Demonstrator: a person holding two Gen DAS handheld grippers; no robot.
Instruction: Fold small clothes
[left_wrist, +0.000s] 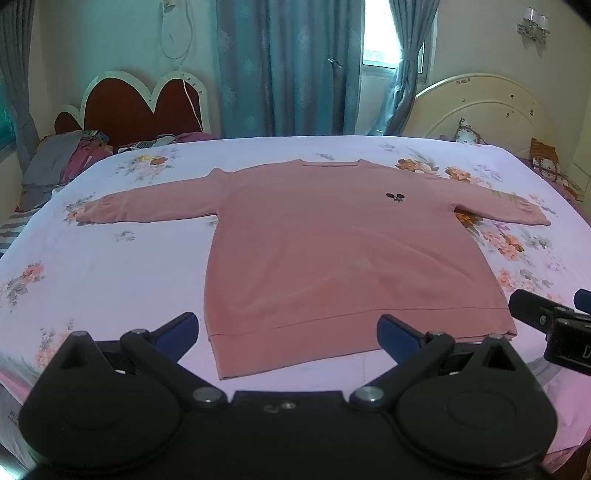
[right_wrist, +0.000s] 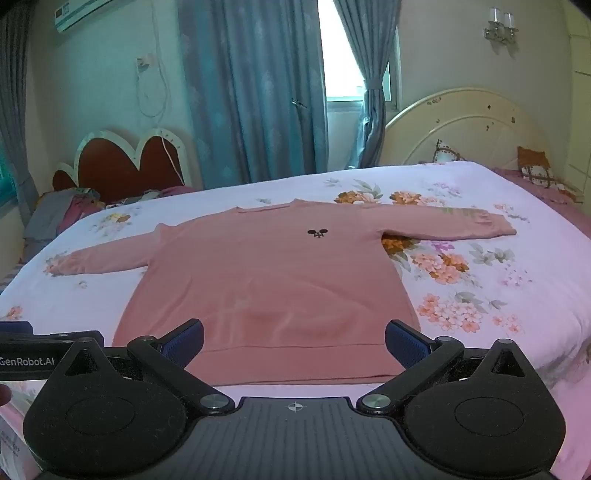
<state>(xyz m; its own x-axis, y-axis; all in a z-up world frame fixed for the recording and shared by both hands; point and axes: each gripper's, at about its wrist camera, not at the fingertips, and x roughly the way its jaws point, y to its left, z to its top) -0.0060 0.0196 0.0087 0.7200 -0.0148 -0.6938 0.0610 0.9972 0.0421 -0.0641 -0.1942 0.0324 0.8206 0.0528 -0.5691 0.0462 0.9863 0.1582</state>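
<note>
A pink long-sleeved sweatshirt (left_wrist: 332, 254) lies flat and face up on the bed, both sleeves spread out sideways, a small black logo (left_wrist: 394, 197) on the chest. It also shows in the right wrist view (right_wrist: 266, 280). My left gripper (left_wrist: 290, 334) is open and empty, hovering just before the hem. My right gripper (right_wrist: 295, 341) is open and empty, also near the hem. The right gripper shows at the right edge of the left wrist view (left_wrist: 554, 321); the left gripper's body shows at the left edge of the right wrist view (right_wrist: 33, 354).
The bed has a pale floral sheet (left_wrist: 122, 273). A second bed with piled clothes (left_wrist: 62, 158) and a red headboard (left_wrist: 140, 107) stands at the back left. A cream headboard (right_wrist: 469, 129) with cushions is at the back right. Blue curtains (right_wrist: 251, 92) hang behind.
</note>
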